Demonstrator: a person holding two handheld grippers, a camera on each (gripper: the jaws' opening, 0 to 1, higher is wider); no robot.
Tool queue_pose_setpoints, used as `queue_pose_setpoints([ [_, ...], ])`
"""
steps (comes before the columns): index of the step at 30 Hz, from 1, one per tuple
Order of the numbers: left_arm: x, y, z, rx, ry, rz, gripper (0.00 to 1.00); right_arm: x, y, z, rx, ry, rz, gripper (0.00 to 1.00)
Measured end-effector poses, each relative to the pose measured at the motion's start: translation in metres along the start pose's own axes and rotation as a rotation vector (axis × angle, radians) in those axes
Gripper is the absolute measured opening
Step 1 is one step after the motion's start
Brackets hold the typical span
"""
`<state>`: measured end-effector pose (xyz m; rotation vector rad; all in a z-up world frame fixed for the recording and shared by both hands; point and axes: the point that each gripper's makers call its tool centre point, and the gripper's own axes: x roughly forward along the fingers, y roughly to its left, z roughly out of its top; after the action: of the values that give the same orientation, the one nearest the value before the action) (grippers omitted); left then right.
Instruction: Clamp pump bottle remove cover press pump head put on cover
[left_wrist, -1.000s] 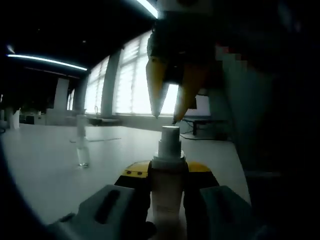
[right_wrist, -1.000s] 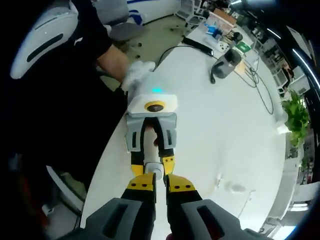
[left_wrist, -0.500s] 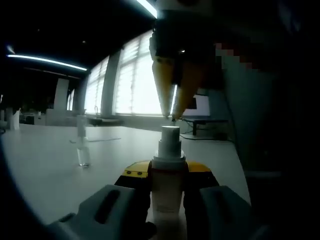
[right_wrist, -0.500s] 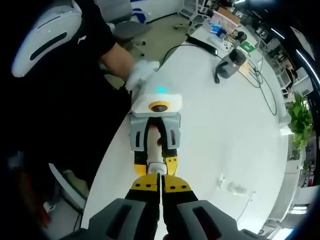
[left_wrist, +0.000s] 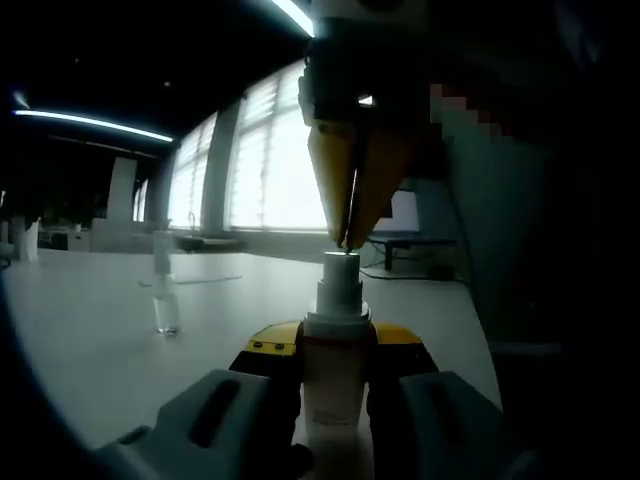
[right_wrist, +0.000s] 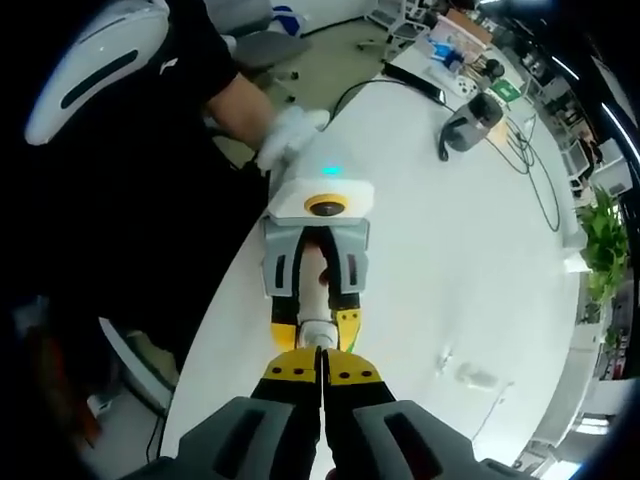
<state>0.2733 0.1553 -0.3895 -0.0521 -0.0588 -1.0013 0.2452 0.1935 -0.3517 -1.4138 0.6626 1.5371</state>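
Observation:
The white pump bottle (left_wrist: 336, 350) stands upright on the white table (left_wrist: 90, 340), with my left gripper (left_wrist: 335, 345) shut on its body. My right gripper (left_wrist: 347, 240) comes down from above, shut, and its yellow tips rest on the pump head (left_wrist: 341, 262). In the right gripper view, my right gripper (right_wrist: 321, 360) points straight down onto the pump head (right_wrist: 317, 329), which sits between the yellow tips of the left gripper (right_wrist: 316, 332). The clear cover (left_wrist: 165, 298) stands on the table to the left, apart from the bottle; in the right gripper view the cover (right_wrist: 472, 375) lies off to the right.
A person's gloved hand (right_wrist: 290, 135) holds the left gripper near the table edge (right_wrist: 215, 310). Cables and a dark device (right_wrist: 468, 120) lie at the table's far end, with a plant (right_wrist: 605, 235) beyond. Bright windows (left_wrist: 260, 160) stand behind.
My right gripper's jaws went from open to shut, and its tips came down onto the pump head. The left gripper and bottle stayed put.

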Motion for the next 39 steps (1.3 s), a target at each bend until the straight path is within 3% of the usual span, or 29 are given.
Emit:
queue_pose_setpoints([
  [26,-0.0005,0.0002,0.0002,0.002,0.000,0.000,0.15,0.0008,-0.0015,-0.0029,0.023,0.028,0.020,0.00],
  [39,-0.0005,-0.0004,0.0003,0.001,-0.001,-0.001,0.15,0.0033,0.0001,-0.0031,0.068,0.149,0.083,0.00],
])
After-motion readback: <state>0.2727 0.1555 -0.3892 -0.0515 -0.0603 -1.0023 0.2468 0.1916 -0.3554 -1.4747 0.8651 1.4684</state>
